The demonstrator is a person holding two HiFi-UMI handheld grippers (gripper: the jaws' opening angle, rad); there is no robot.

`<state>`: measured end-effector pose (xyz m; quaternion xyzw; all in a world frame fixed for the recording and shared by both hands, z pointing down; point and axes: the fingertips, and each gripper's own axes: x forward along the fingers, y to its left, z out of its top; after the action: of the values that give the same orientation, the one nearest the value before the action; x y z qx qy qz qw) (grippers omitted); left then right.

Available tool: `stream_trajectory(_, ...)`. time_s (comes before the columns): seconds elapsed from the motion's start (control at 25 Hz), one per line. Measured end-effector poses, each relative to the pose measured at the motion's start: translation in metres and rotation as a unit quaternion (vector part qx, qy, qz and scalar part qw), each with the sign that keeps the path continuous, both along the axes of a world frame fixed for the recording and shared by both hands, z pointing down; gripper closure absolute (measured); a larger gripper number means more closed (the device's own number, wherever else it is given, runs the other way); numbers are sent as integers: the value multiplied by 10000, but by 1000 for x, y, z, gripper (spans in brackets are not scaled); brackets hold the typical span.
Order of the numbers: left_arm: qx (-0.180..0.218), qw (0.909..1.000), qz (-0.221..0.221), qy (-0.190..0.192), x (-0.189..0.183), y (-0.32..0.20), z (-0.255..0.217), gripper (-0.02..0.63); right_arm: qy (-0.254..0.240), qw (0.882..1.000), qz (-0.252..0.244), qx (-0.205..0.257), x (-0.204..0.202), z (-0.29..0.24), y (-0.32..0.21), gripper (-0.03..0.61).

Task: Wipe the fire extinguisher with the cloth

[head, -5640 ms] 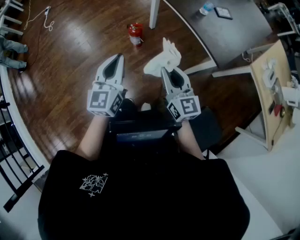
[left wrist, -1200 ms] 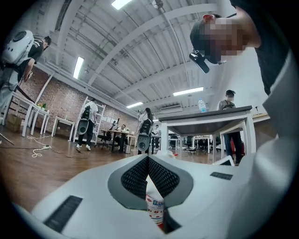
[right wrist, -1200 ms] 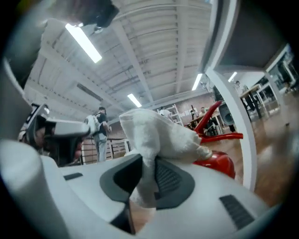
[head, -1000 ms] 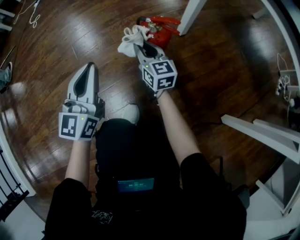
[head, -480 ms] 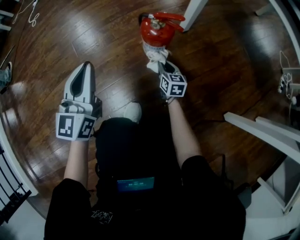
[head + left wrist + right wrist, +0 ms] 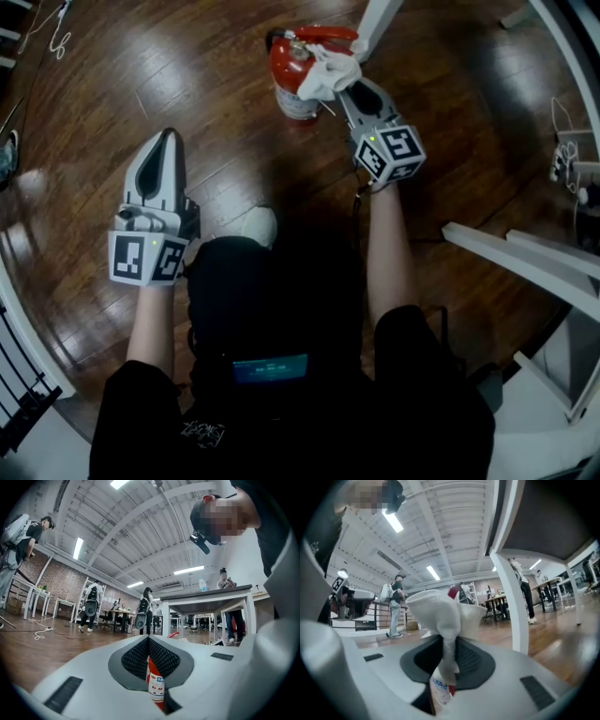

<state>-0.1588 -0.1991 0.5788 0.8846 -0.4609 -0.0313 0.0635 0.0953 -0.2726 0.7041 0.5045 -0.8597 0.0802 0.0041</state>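
A red fire extinguisher stands upright on the wooden floor, near a white table leg. My right gripper is shut on a white cloth, which lies against the extinguisher's right upper side by the handle. In the right gripper view the cloth bunches out from between the jaws, with the extinguisher's label just below. My left gripper hangs to the left, apart from the extinguisher, shut with nothing in it. The extinguisher shows through the notch in the left gripper view.
A white table leg rises just behind the extinguisher, and more white frame bars lie at the right. A white shoe tip shows by my legs. People and desks stand far across the room.
My right gripper has carried the cloth from the extinguisher's front lower side round to its right upper side. The left gripper has stayed still.
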Motion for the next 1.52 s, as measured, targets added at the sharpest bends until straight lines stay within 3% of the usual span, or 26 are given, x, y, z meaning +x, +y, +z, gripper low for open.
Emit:
stream_trajectory(0.2,-3,10000,-33,-61,-4,-2,-1,614,457,9946,49,-931,-10,104,8,494)
stream_trajectory(0.32,9,9999,-59,-115,-7,-2,-2,614,465,9782,65,-2022,-17,200,19,494)
stream_trajectory(0.4,10,9999,-94,-114,-11,-3,-2,614,382,9666,123,-2532,-17,236,28,494)
stream_trajectory(0.48,-3,9999,-114,-83,-15,-4,-2,614,189,9674,313,-2508,-7,232,35,494)
stream_trajectory(0.64,6,10000,-80,-2,-12,-5,0,614,-975,9827,654,-1435,47,138,29,494)
stream_trajectory(0.76,15,10000,-37,48,-4,-4,-1,614,-1694,9835,146,-612,68,51,10,493)
stream_trajectory(0.84,13,10000,4,60,0,-3,-1,614,-1552,9866,-312,-394,60,16,-4,494)
stream_trajectory(0.96,-2,10000,22,54,1,-3,-1,614,-988,9910,-679,-598,35,23,-23,492)
stream_trajectory(1.16,-18,10000,12,52,0,-7,1,614,-710,9868,-419,-1395,26,104,-24,494)
stream_trajectory(1.36,-43,10000,-11,6,-6,-11,3,614,55,9616,-298,-2727,0,231,8,494)
stream_trajectory(1.44,-29,10000,-18,-8,-12,-14,-1,614,-27,9568,-47,-2906,-1,247,22,494)
stream_trajectory(1.52,-18,10000,13,-14,-16,-16,-9,614,-309,9631,226,-2664,9,224,34,494)
